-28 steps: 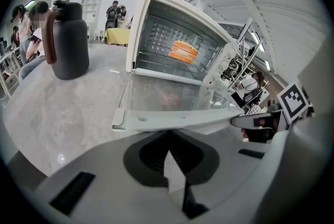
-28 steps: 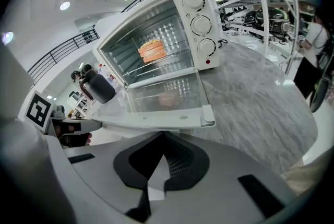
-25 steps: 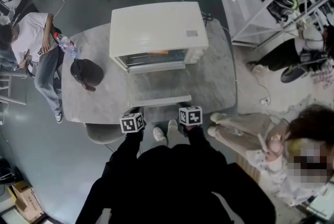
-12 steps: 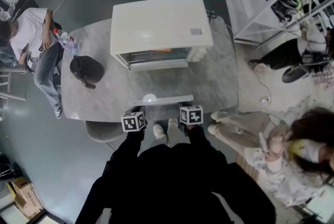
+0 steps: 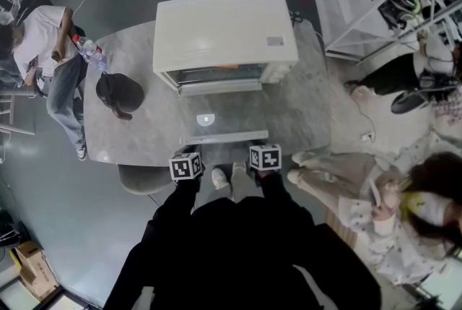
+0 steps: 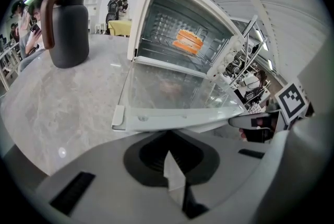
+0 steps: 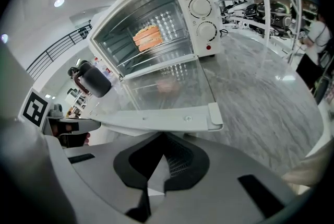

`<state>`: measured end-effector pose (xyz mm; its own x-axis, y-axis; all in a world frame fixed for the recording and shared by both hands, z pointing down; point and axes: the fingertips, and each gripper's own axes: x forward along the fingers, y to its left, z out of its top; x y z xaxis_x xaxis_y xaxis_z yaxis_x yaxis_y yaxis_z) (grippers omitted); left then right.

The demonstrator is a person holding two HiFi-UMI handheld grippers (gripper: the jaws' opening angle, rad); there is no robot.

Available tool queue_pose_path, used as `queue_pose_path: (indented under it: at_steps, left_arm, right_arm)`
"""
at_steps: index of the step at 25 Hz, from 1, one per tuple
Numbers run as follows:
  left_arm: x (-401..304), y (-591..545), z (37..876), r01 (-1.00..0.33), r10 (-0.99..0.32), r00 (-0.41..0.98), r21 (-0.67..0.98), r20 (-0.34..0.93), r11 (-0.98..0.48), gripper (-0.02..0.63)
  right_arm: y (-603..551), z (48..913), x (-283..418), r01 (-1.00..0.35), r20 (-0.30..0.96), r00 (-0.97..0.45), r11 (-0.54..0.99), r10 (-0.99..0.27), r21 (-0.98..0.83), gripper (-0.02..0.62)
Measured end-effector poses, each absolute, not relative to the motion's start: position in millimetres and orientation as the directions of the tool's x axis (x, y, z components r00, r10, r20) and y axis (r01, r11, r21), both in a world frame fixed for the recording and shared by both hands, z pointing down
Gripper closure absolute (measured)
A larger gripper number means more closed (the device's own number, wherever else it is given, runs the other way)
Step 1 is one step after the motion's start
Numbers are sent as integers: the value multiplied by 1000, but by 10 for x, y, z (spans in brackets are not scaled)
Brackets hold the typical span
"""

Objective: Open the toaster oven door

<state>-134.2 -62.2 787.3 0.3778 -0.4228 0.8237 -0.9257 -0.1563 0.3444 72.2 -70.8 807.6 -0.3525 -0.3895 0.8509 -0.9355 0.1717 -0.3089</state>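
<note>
Now the worktop [image 5: 303, 110] is carrying the toaster oven [image 5: 224, 30], its door [image 5: 224, 125] lying fully open and flat. The left tool [image 5: 186, 161] and right tool [image 5: 263, 155] are hovering just short of the door's front edge, both pinched together, gripping nothing.

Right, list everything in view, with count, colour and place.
Toaster oven: one, white, middle of the table, door dropped open flat.
Food: one, orange, on the oven rack.
Jug: one, black, left of the oven.
Bottle: one, clear, by the table's far left edge.
Table: one, grey marble.
Seated people: two, either side of the table.
Left claw: grey, jaws together, at the door's front edge.
Right claw: grey, jaws together, same edge.
</note>
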Motion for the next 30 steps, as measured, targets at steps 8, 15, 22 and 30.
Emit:
queue_pose_path:
  at_steps: [8, 15, 22, 30]
  left_arm:
    - [-1327, -622, 7972, -925, -406, 379, 350, 831, -147, 603]
    - [-1334, -606, 8041, -925, -392, 380, 355, 838, -139, 603]
    - [-1321, -616, 8060, -923, -389, 384, 361, 837, -134, 603]
    - [-1329, -559, 8016, -924, -401, 380, 361, 833, -125, 603]
  right_arm:
    - [-716, 8181, 733, -937, 859, -348, 163, -374, -308, 593]
    - [-705, 8232, 735, -941, 871, -336, 157, -359, -298, 594]
    - [-717, 8240, 730, -939, 866, -343, 155, -364, -307, 592]
    - [-643, 8216, 725, -942, 869, -334, 151, -364, -299, 592]
